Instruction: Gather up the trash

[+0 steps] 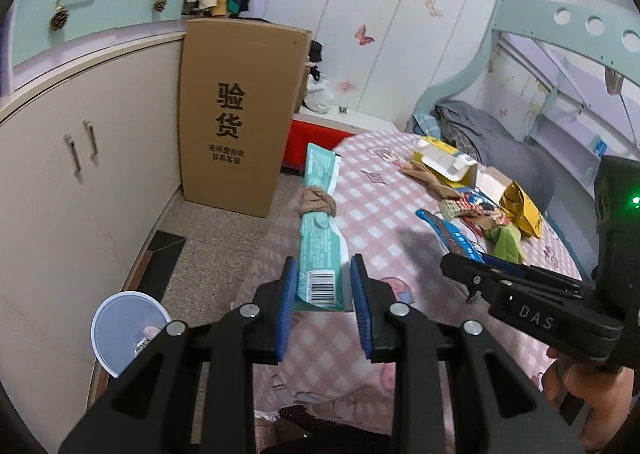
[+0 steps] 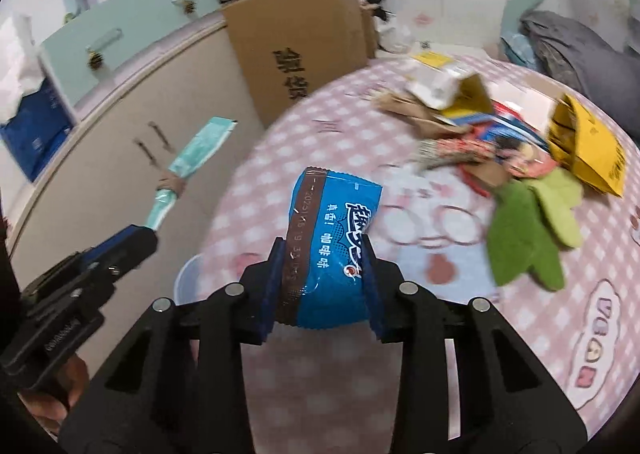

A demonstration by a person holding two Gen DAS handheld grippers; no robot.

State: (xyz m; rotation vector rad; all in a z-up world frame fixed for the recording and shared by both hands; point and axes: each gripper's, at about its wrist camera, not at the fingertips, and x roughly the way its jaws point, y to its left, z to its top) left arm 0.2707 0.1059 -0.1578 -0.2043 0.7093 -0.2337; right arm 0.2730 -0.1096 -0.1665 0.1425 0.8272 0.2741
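Gripping a long teal wrapper point(image 1: 318, 214), left gripper point(image 1: 323, 286) has its blue fingers point(image 1: 287, 310) clenched on the barcode end; the wrapper sticks out forward past them, with a tan knotted band point(image 1: 318, 201) around its middle. Right gripper point(image 2: 326, 274) fingers point(image 2: 271, 294) are clamped on a blue snack packet point(image 2: 332, 238) with a brown edge strip, held up above the bed point(image 2: 560, 294), which has a pink checked cover. No earlier look, so only the grasp itself is noted.

In the left wrist view the right gripper point(image 1: 460, 274) shows at the right edge, a hand point(image 1: 588, 390) under it. In the right wrist view the left gripper point(image 2: 136, 234) sits at lower left with the teal wrapper point(image 2: 192, 162) pointing up toward the cabinet doors point(image 2: 120, 158).

More trash still on the bed, far side: yellow bag point(image 2: 588, 146), yellow-and-white carton point(image 2: 452, 86), brown paper scraps point(image 2: 416, 110), green cloth pieces point(image 2: 524, 234), mixed colourful wrappers point(image 2: 492, 150) between them.

White round bin point(image 1: 128, 330) stands on the floor beside the bed, lower left. Tall cardboard box point(image 1: 240, 114) leans against the cabinet.
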